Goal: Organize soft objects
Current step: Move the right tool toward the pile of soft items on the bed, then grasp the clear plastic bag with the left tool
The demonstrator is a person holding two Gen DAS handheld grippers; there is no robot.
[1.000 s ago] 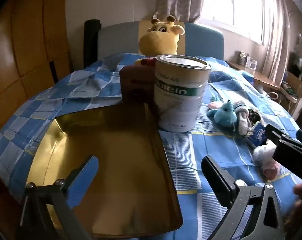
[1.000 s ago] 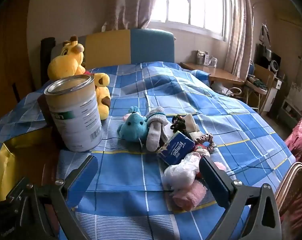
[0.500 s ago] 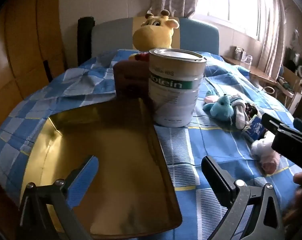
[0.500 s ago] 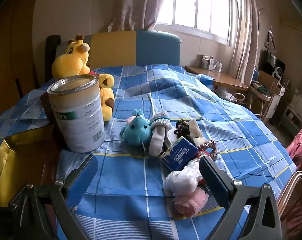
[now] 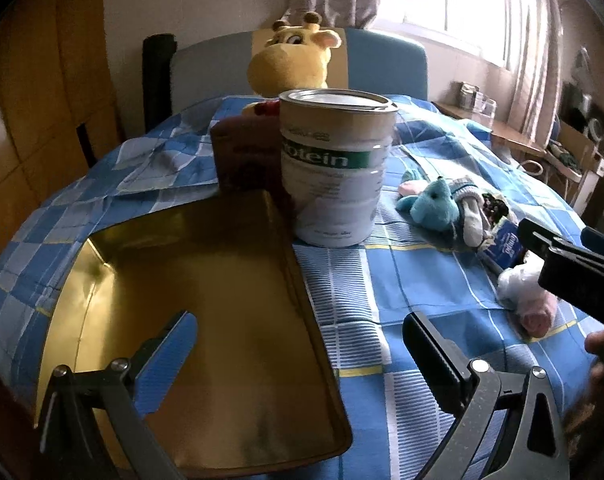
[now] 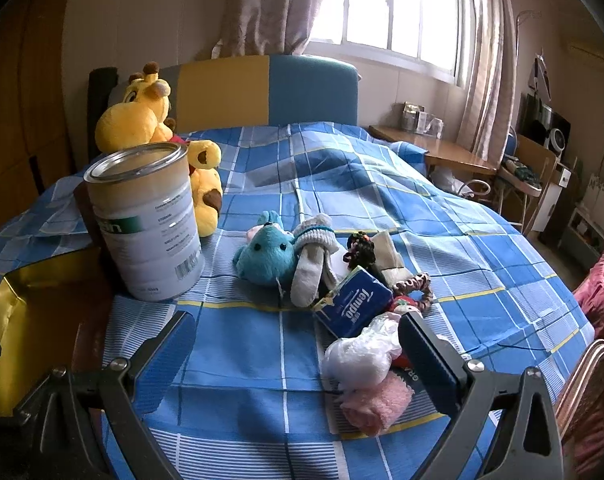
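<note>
Nearer the can (image 5: 336, 168), both tools gape empty.

My left gripper (image 5: 299, 342) is level, jaws spread wide. My right gripper (image 6: 295, 344) likewise, empty

I see a bed (image 6: 382, 184) under a blue checked cover. On it lies a gold tray (image 5: 205, 300), with a tall white tin (image 6: 149, 220) just beside its far corner. A yellow giraffe plush (image 6: 141, 120) sits behind the tin. To the right lies a heap (partly overlapping): teal plush (image 6: 267, 256), grey sock (image 6: 314, 256), blue tissue pack (image 6: 356, 306), white bag (image 6: 362, 356), pink cloth (image 6: 376, 404).
</note>
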